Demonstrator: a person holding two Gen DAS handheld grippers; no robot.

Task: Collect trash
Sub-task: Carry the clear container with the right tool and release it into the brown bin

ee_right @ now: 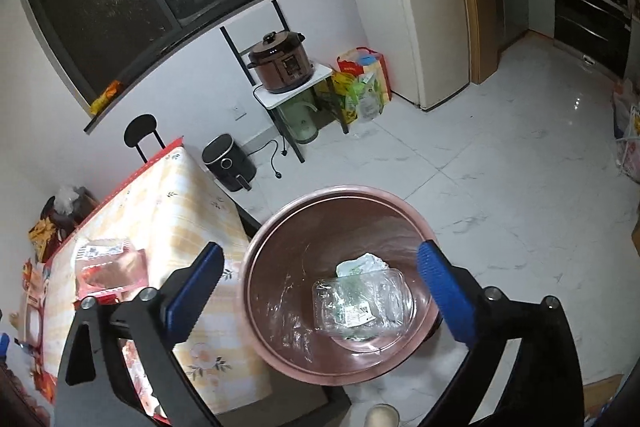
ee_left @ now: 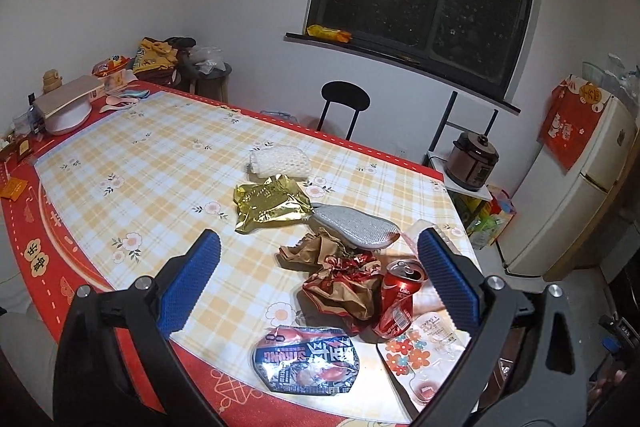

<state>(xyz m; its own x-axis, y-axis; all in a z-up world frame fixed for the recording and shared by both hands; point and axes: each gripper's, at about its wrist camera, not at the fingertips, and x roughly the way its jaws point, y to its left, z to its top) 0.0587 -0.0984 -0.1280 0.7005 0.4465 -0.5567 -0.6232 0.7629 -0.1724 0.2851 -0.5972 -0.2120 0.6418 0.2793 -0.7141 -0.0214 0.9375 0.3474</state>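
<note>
In the left wrist view, trash lies on the checked tablecloth [ee_left: 152, 163]: a gold foil wrapper [ee_left: 270, 203], crumpled brown and red paper [ee_left: 340, 275], a red cola can [ee_left: 400, 299], a blue snack bag [ee_left: 306, 361], a white foam net [ee_left: 280, 163], and a grey scrubbing pad [ee_left: 354, 227]. My left gripper [ee_left: 318, 287] is open above this pile, holding nothing. In the right wrist view, my right gripper [ee_right: 320, 295] is open and empty above a brown bin [ee_right: 280, 259] beside the table. A clear plastic container [ee_right: 360, 305] and crumpled paper [ee_right: 362, 263] lie inside the bin.
A flowered plastic tray [ee_left: 420, 351] sits at the table's near right edge. Boxes and a bowl [ee_left: 66, 115] stand at the far left corner. A black chair [ee_left: 344, 103], a pressure cooker [ee_right: 282, 63] on a rack, an air fryer [ee_right: 228, 163] and a fridge [ee_right: 428, 7] surround the table. A pink packet [ee_right: 108, 263] lies on the table.
</note>
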